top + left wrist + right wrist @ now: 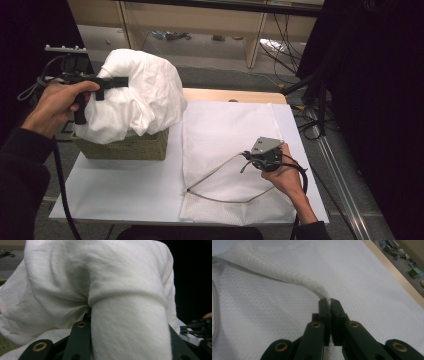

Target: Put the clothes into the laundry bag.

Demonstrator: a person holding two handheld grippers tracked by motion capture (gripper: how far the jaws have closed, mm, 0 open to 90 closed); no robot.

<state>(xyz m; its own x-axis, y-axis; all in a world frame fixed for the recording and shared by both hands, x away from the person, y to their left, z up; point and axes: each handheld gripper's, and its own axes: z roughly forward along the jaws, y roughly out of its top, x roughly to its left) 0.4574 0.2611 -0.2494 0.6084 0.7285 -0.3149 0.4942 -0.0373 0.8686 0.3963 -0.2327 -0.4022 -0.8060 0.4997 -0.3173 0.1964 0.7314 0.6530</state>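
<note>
A soft, bulging white garment (142,92) hangs at ten o'clock on the worktop (120,182), over a woven olive basket (127,147). The left tongs (116,82) are clamped on a thick fold of it. At four o'clock lies a flat, waffle-textured mesh laundry bag (225,130); the right tongs (251,158) pinch its lifted edge, jaws nearly together.

a lab-like recording space rather than a home: a white-covered table (125,185) stands on grey carpet between black curtains (380,100), with loose cables (287,47) trailing across the floor, a metal rail (335,165) beside the table, and plain light-wood shelving (200,20) behind; small clutter lies on the floor by the shelving
</note>
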